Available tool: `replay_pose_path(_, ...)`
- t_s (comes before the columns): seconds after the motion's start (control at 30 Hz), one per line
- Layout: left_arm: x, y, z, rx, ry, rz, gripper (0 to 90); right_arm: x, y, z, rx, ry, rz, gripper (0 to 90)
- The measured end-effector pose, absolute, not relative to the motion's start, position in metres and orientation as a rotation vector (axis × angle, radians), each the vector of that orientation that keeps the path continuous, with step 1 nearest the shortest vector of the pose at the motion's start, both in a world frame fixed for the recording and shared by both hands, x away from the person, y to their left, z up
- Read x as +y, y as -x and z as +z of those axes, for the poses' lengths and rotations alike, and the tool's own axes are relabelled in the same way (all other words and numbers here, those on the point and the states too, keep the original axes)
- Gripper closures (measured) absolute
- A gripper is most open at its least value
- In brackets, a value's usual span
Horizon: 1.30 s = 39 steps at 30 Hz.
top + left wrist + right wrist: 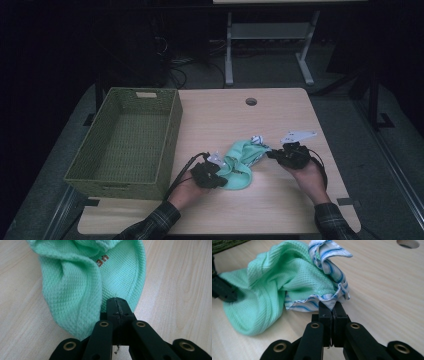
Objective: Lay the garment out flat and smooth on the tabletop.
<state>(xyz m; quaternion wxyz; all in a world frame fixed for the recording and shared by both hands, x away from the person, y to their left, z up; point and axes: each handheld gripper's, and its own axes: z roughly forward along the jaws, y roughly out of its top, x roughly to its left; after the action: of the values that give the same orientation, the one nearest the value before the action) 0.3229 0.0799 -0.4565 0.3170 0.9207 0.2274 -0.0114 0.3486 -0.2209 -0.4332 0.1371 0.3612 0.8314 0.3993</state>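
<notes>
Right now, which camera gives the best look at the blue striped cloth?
The right gripper view: the blue striped cloth is close and sharp, its corner pinched in the right gripper, lying against the green cloth. The high view shows it as a small pale patch.

The mint-green waffle-weave cloth (75, 285) looks soft and matt; the blue-striped white woven cloth (329, 262) thinner and smoother. The pale wood-grain desk (280, 115) is smooth; the olive woven basket (125, 145) rough.
</notes>
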Motion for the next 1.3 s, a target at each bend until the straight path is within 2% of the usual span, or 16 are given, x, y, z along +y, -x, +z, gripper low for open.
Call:
replay_pose_path(0.77, 0.08, -0.323, -0.457, 0.611, -2.409, -0.042, 89.6, -0.226, -0.397, -0.415, 2.33, -1.06, 1.117, 88.1)
replay_pose_path(1.3, 0.079, -0.322, -0.458, 0.619, -2.398, -0.041, 89.6, -0.231, -0.43, -0.43, 2.325, -1.095, 1.03, 88.0)
